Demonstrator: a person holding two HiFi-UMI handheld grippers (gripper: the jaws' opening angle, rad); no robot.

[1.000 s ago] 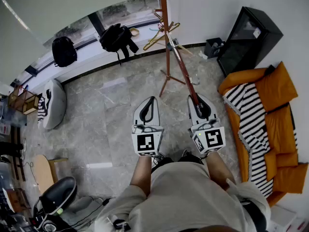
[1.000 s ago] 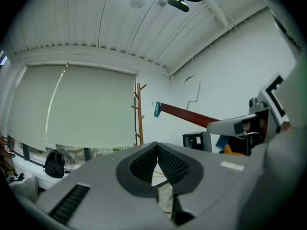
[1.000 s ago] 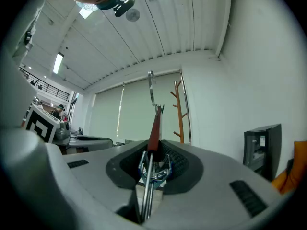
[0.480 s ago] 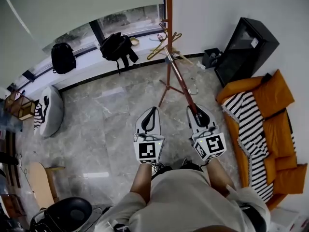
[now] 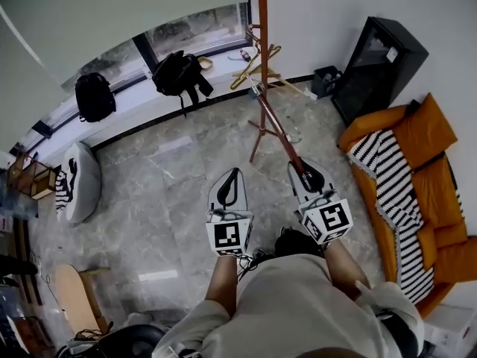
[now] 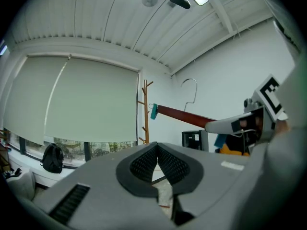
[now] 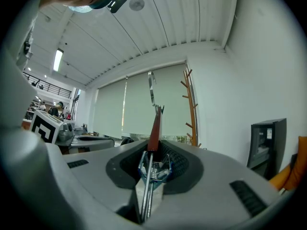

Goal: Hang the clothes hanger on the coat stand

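Head view: a person stands on a grey marble floor (image 5: 171, 170), looking down at a gripper in each hand. The left gripper (image 5: 235, 173) is closed and holds nothing. The right gripper (image 5: 308, 176) is clamped on one end of a clothes hanger (image 5: 279, 129), a reddish wooden bar that runs up and away toward a wooden coat stand (image 5: 262, 36). The bar's far end lies across the stand's pole in this view, and it is not possible to tell whether they touch. Other pale hangers (image 5: 244, 71) already hang on the stand. An orange sofa (image 5: 428, 136) stands at the right, and two black backpacks (image 5: 179, 64) rest by the window.

Left gripper view: the jaws meet with nothing between them. Beyond them the hanger crosses the air, sloping slightly. A teal clip (image 6: 154, 111) at its far end sits just beside the stand, and a wire hook (image 6: 191, 87) stands upright above the bar.

Right gripper view: the pads press on a blue-edged metal clip (image 7: 153, 169) at the hanger's near end. The bar rises straight ahead with the hook above it, and the stand is to the right.

The hanger looks light and stiff. Held by one end, though, it acts as a long lever, and the sprung clip may let it twist or slip. A hold on the solid wood nearer the hook would likely steady it. The thin hook will need careful aim over a peg.
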